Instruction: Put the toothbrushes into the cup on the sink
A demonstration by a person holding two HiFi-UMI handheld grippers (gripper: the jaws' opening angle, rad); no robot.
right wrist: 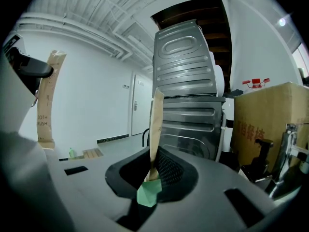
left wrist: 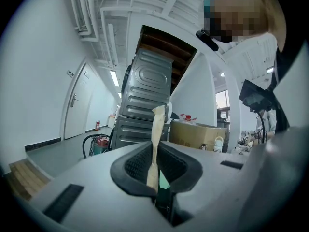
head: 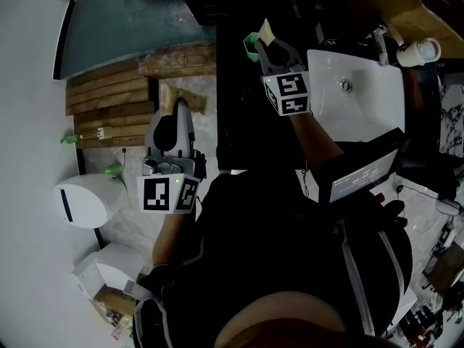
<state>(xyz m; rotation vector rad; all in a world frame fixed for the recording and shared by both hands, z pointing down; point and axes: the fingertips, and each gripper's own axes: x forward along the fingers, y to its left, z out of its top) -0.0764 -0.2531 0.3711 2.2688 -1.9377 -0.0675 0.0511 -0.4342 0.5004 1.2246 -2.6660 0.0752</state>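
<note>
My left gripper [head: 179, 113] is shut on a tan paper-wrapped toothbrush [head: 183, 96], held over the floor left of the sink. In the left gripper view that toothbrush [left wrist: 157, 129] stands upright between the pads [left wrist: 140, 166]. My right gripper [head: 271, 46] is shut on a second wrapped toothbrush [head: 265, 30] with a green end [head: 251, 46], just left of the white sink [head: 377, 111]. The right gripper view shows this toothbrush [right wrist: 155, 124] pinched in the jaws, its green end [right wrist: 148, 193] below. A white cup [head: 422, 51] sits at the sink's far right corner.
A faucet [head: 380, 40] rises at the sink's back edge. A white toilet [head: 85, 203] and wooden boards [head: 109, 100] lie to the left. A metal appliance [right wrist: 186, 81] and a cardboard box [right wrist: 265, 115] stand ahead. A dark screen device [head: 362, 174] hangs at my chest.
</note>
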